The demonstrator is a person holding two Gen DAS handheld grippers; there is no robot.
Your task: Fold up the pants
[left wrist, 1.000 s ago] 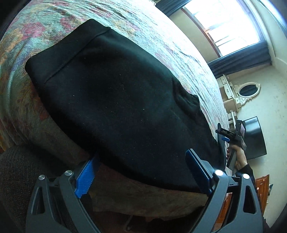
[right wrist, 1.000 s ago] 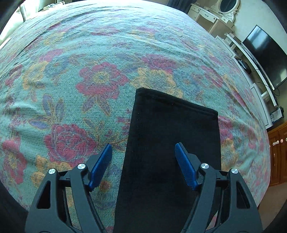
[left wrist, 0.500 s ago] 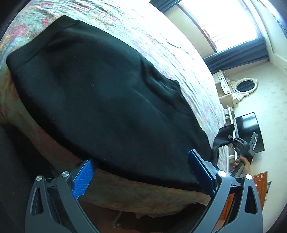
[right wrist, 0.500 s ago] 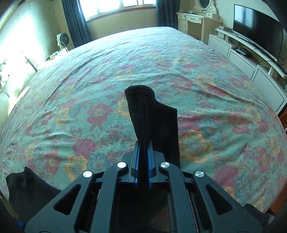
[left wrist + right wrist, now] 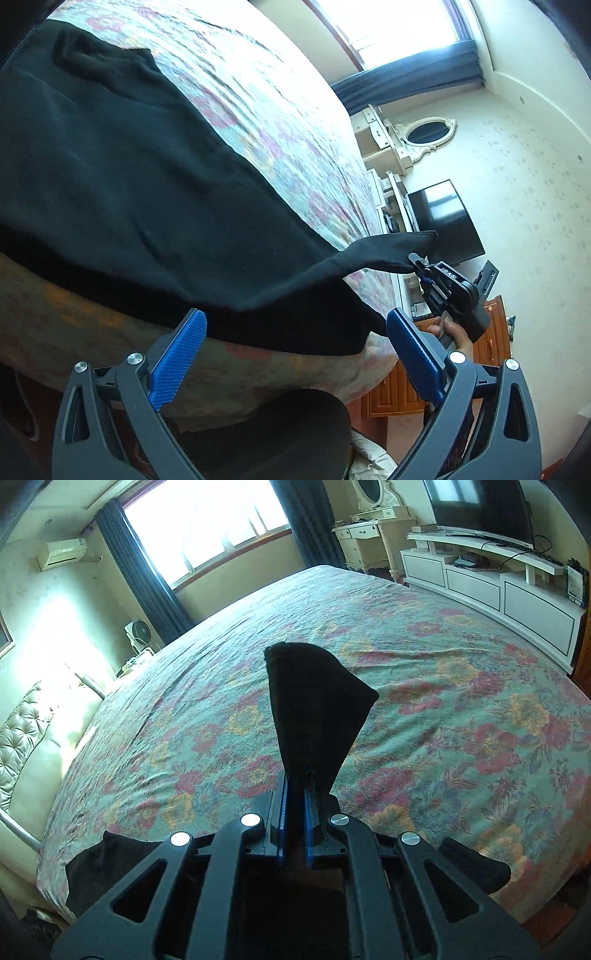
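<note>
The right tool (image 5: 294,834) pinches a corner of the black pants (image 5: 122,177) above the bed (image 5: 424,657); the left tool (image 5: 295,354) gapes wide, holding nothing.

The only readable text is the letters "DAS", in pale characters on the black body of the right claw (image 5: 424,271), seen at the right in the left wrist view. Print on a dark item at the far right of the TV stand is too small to read.

Matt black cloth pants (image 5: 155,206) lie on a woven floral bedspread (image 5: 443,686), apparently coarse-textured.
</note>
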